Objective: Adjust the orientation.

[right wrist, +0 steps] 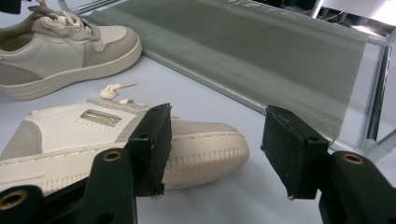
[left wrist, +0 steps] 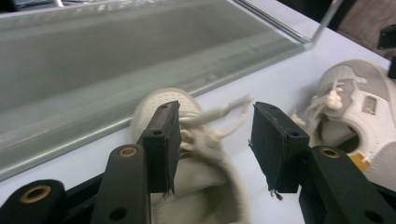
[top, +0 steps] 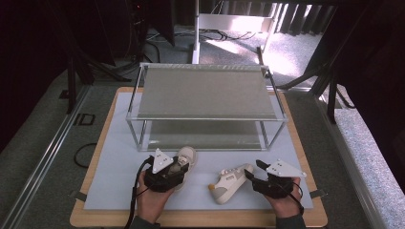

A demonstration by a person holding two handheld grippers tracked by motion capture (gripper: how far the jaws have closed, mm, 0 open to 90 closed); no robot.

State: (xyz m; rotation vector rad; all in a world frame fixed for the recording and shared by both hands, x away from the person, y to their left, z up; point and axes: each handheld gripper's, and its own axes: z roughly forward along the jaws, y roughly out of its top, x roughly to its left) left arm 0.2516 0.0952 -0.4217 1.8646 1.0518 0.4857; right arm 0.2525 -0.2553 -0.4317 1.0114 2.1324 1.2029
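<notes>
A: Seen from above — broad pale surface [top: 114, 191] first, carrying a two-tier shelf rack [top: 205, 93] with a metal frame along the far side.

B: And nearer than the rack?

A: Two sneakers, both on the surface. Upright sneaker [top: 187, 155] just in front of the rack's lower tier, toward the left. Tipped sneaker [top: 227, 183] lying on its side, near the first, off to the right.

B: Tools?

A: Left tool [left wrist: 215, 126] standing open, straddling the upright sneaker, pads [left wrist: 161, 140] not pressing on it, though blurred there. Right tool [right wrist: 217, 135] open as well, gripping nothing. One pad just in front of one end of the tipped sneaker, the other pad well clear.

B: Smallest?

A: Cream laces [left wrist: 224, 114] — loose, trailing between the left tool's pads.
</notes>
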